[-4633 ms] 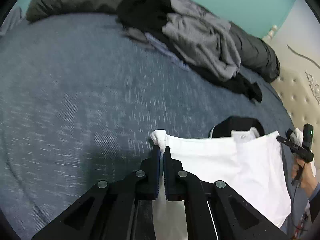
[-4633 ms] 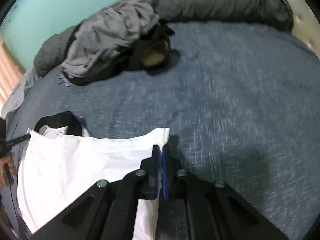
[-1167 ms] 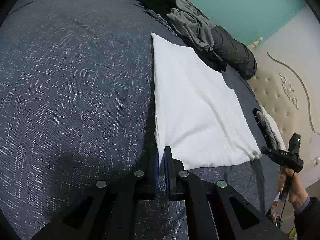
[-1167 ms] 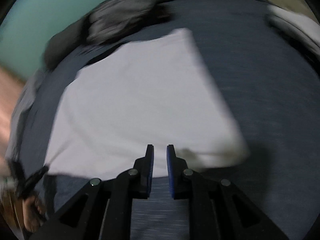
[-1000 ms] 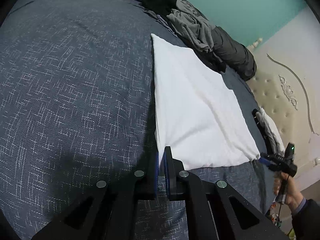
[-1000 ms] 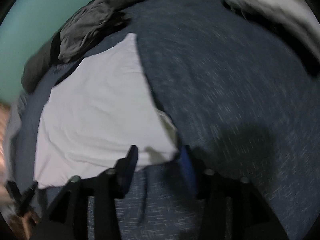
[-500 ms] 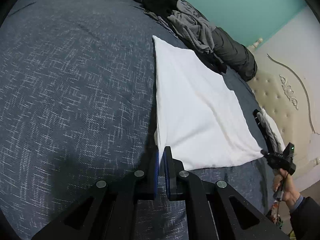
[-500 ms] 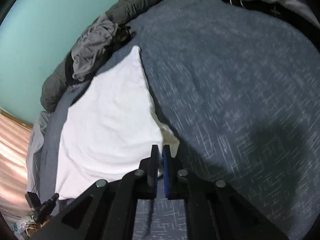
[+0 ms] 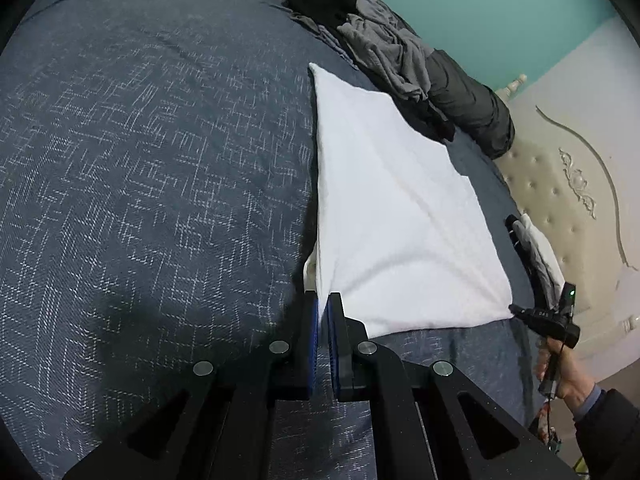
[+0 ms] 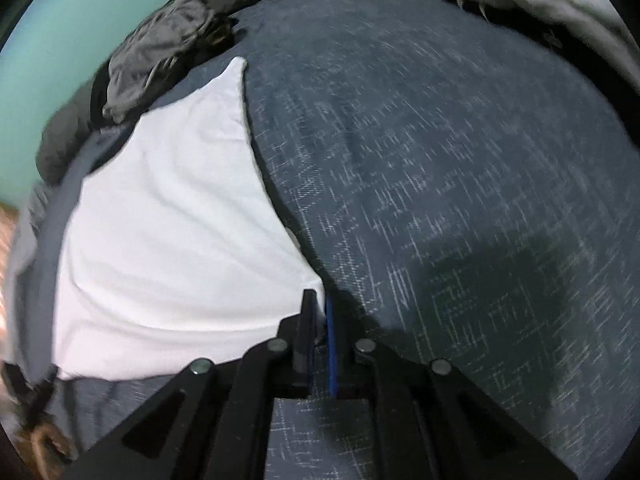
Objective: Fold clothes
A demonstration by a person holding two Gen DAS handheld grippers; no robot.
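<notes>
A folded white garment [image 9: 396, 216] lies spread flat on the dark blue patterned bedspread [image 9: 152, 168], filling the middle of the left wrist view and the left half of the right wrist view. The left claw [image 9: 323, 300] is pinched nearly closed on the garment's near corner at lower centre of its frame. The right claw [image 10: 318, 300] is likewise clamped narrow on the opposite near corner, white cloth caught between its blue pads; it also shows at the right edge of the left view, gripping that corner. A heap of grey and black clothes [image 9: 376, 40] sits at the top of the frame by the teal wall [image 9: 500, 8]. A cream tufted headboard [image 9: 560, 200] fills the right side.
</notes>
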